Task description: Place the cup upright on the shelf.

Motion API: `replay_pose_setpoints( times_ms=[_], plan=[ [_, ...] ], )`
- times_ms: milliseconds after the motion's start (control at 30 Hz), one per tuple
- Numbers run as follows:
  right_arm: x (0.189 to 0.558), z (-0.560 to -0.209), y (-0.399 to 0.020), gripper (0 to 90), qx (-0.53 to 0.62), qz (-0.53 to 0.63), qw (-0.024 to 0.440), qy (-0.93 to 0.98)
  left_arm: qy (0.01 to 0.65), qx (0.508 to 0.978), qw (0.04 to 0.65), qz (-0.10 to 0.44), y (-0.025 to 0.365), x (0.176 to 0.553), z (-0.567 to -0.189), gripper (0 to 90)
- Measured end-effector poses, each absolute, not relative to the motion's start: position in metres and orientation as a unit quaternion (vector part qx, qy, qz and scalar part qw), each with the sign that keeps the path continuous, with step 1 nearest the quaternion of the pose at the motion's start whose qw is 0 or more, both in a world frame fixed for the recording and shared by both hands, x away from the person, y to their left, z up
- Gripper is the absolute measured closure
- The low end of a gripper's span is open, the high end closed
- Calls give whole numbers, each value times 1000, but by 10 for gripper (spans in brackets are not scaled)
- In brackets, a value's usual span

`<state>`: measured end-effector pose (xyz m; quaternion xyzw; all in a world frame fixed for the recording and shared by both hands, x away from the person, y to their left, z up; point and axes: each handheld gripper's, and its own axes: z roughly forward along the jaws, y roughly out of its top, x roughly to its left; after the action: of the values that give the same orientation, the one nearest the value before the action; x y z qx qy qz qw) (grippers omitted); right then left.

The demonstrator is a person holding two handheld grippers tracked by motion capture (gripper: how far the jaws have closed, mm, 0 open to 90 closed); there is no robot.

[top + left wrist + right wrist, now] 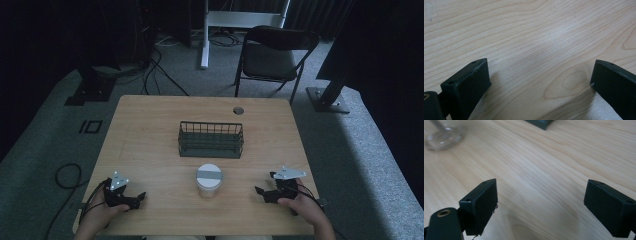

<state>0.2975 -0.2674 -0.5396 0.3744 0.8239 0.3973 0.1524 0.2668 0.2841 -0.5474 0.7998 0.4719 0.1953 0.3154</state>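
Observation:
A clear jar with a white lid [209,180] stands near the table's front middle; its glass base [444,135] appears at the top left of the right gripper view. Behind it sits a dark wire basket [211,139], whose corner [540,123] peeks into that view. My left gripper [136,199] rests on the table at the front left, held by a hand, its jaws wide apart over bare wood [539,72]. At the front right, my right gripper [265,185] rests open with nothing between its jaws [541,202].
The wooden table [150,130] has a round cable hole [238,110] near its far edge. A folding chair [272,55] stands beyond the table, with black stands and cables on the carpet around it.

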Motion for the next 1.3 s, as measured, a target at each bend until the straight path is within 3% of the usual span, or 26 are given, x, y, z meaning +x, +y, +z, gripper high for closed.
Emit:
replay_pose_setpoints(
  times_ms=[667,1300],
  plan=[
    [294,-536,-210,116,300,433,113,843,472,800,315,195,284,267,-547,26],
    [285,-537,-158,117,241,480,109,836,472,800,315,195,284,267,-547,26]
  ],
)
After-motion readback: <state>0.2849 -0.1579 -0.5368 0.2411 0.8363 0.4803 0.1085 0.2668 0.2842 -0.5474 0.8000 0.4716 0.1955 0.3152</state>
